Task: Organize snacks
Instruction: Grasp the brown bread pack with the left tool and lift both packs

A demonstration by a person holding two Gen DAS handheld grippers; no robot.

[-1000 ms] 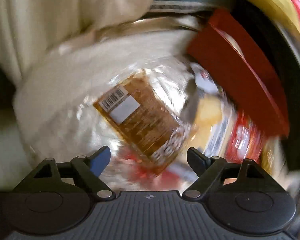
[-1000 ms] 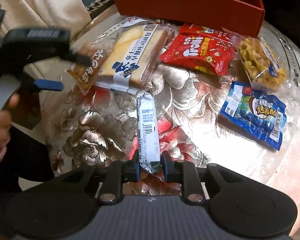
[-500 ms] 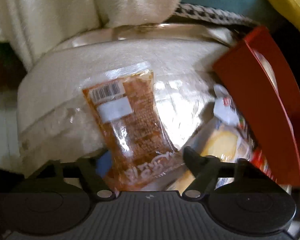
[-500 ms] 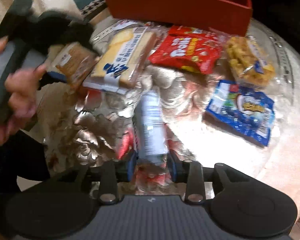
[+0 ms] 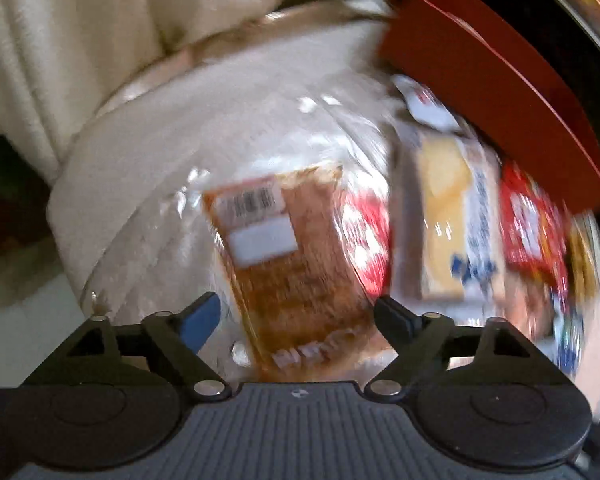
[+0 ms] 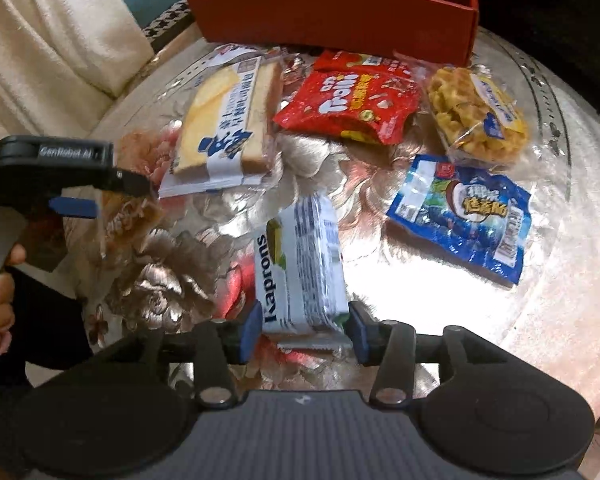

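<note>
- Right claw (image 6: 302, 326): fingers either side of the white rectangular "Kaprons" wafer pack (image 6: 300, 276); whether they pinch it, cannot tell.
- Left claw (image 5: 296, 316): spread wide around the brown clear-wrapped snack packet (image 5: 288, 264) with barcode; seemingly not gripping. Packet near the worktop's left edge.
- Step, as judged: gathering; next, firm grips, carry to the red cardboard box (image 6: 340, 12) at the far edge.
- Legible: "Trolli" on the red gummy bag (image 6: 348, 100); "GenRobot.AI" on the left claw.

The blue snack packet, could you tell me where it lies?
In the right wrist view, the blue snack packet lies right of the Kaprons pack, just below the yellow snack bag.
</note>
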